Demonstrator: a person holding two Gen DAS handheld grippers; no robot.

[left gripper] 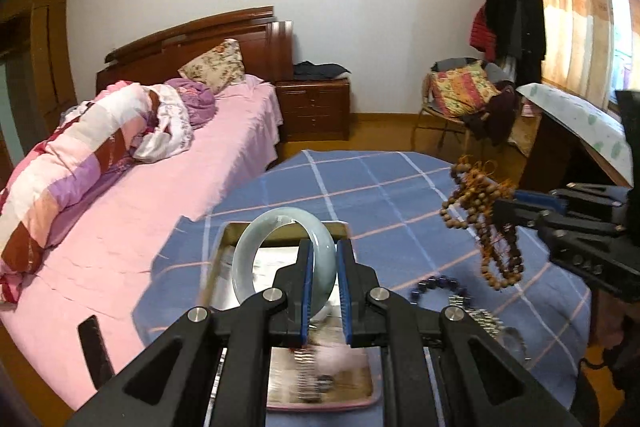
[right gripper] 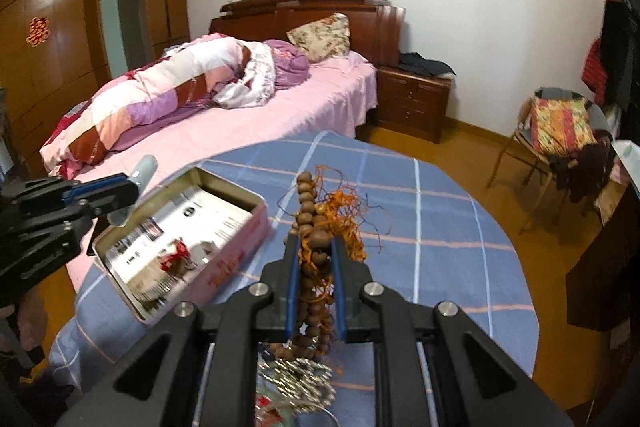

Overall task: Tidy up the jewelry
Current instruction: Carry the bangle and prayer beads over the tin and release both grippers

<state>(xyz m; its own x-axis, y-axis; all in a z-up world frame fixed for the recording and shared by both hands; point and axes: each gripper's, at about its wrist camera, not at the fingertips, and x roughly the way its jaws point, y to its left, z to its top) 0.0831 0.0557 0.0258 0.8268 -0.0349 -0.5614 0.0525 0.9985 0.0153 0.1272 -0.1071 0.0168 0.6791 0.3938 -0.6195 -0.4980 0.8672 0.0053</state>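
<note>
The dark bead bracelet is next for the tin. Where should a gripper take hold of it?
The dark bead bracelet lies flat on the blue checked cloth. Probably come from above, fingers straddling one stretch of its bead loop: one inside, one outside. Choose the far arc, away from the silver chain.

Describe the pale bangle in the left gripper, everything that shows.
The bangle is a thick, smooth, closed ring, pale grey-green and glossy, stone-like in look. It stands on edge, its hole facing the left wrist camera. The left gripper is shut on its right side, one blue pad inside the ring and one outside. It hangs in the air above the open tin box, touching nothing else. From the right wrist view only its ends poke past the fingers.
</note>
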